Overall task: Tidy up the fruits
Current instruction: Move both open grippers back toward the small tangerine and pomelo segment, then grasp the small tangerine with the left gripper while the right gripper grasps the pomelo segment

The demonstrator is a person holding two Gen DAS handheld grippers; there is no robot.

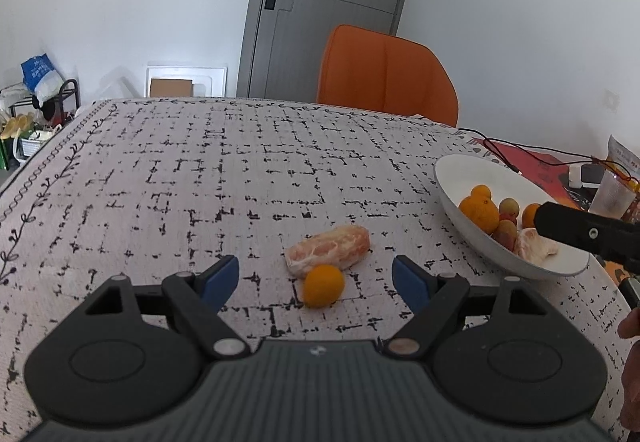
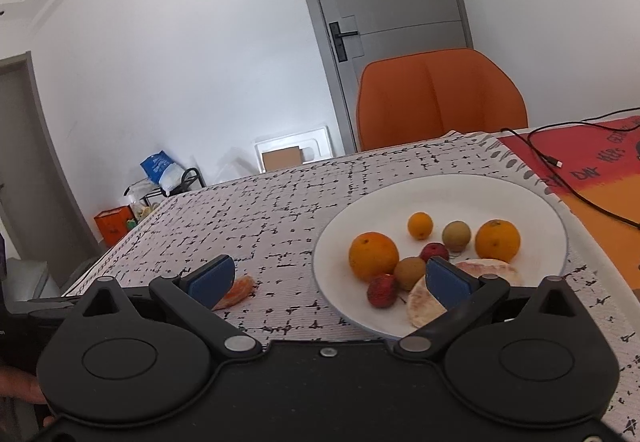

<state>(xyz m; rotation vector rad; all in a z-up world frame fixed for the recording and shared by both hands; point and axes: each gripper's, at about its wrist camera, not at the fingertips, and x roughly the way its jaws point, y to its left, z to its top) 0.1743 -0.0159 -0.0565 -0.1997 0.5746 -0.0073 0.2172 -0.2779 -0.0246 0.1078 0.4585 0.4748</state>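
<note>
The table is covered with a woven cloth (image 1: pixel 200 178), off-white with broken black lines in a rough grid and a stitched vine border along its edge; on it lie a peeled chunk of citrus (image 1: pixel 327 249), pink, fibrous and roughly oblong, and a small round orange (image 1: pixel 323 285) with a smooth skin, the two touching. The left gripper (image 1: pixel 316 280) hangs just over the cloth with its jaws standing wide and nothing pressed between the flat blue pads, the small orange lying in the gap ahead of them. To the right sits a shallow white plate (image 2: pixel 400 202), glossy, with a thin dark line at its rim; in it are two larger oranges (image 2: pixel 373 256) with dimpled skin, a tiny orange one (image 2: pixel 420 225), two dull brownish round fruits (image 2: pixel 456 236), two bumpy red ones (image 2: pixel 382 291), and pale peeled segments (image 2: pixel 422 302) with a papery white skin. The right gripper (image 2: pixel 328 282) is spread as wide as it goes and holds nothing; one blue pad hangs over the near part of the plate above the peeled segments, the other over the cloth beside the plate, in front of a small orange wedge (image 2: pixel 238 292) lying there. Behind the table stands an orange padded chair (image 1: pixel 384 74) before a grey door (image 1: pixel 328 2); a black cable (image 2: pixel 560 170) trails across a red and orange mat (image 2: pixel 592 170) at the far right.
</note>
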